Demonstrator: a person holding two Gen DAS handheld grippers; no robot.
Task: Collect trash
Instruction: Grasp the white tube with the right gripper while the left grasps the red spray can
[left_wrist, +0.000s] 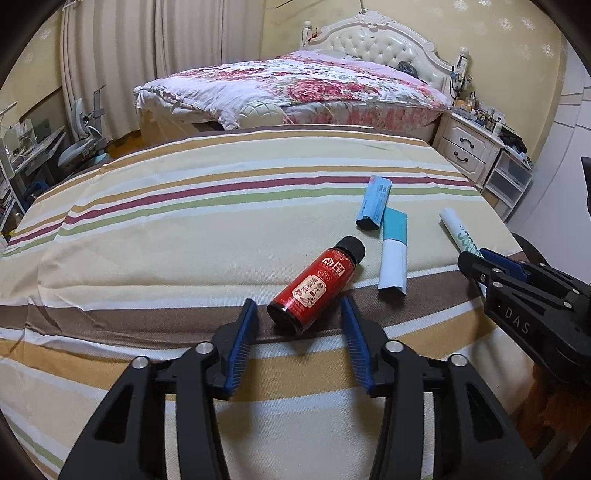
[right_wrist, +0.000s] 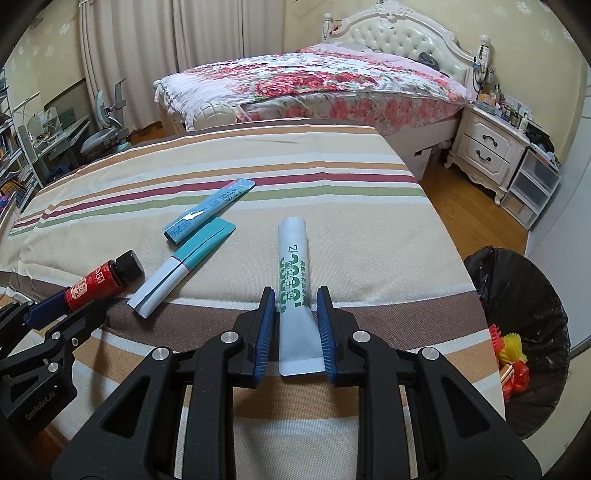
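1. Four pieces of trash lie on the striped cloth: one red bottle (left_wrist: 316, 285) with a black cap, one white tube (right_wrist: 294, 280) with green print, one light-blue flat box (right_wrist: 209, 211), and one teal-and-white flat box (right_wrist: 184, 266).
2. There are two grippers, one bin and one bed.
3. The left gripper (left_wrist: 299, 341) stands partly open around the base of the red bottle; both blue pads are clear of it, so nothing is gripped.
4. The right gripper (right_wrist: 296, 330) is closed on the flat crimped end of the white tube, which points straight ahead from its fingers.
5. The striped counter (left_wrist: 184, 229) carries all four items. The two boxes lie between the grippers, ahead and to the right of the left gripper, ahead and to the left of the right one. The light-blue box overlaps the far end of the teal-and-white one.
6. A bin with a black liner (right_wrist: 524, 317) stands off the counter's edge, to the right of the right gripper, holding red and yellow scraps.
7. Beyond the counter's far edge stands the floral bed (left_wrist: 295, 88), with a white nightstand (right_wrist: 491, 147) to its right.
8. The counter ahead of and to the left of the left gripper is bare cloth. Its right edge runs close beside the right gripper, with wooden floor below.
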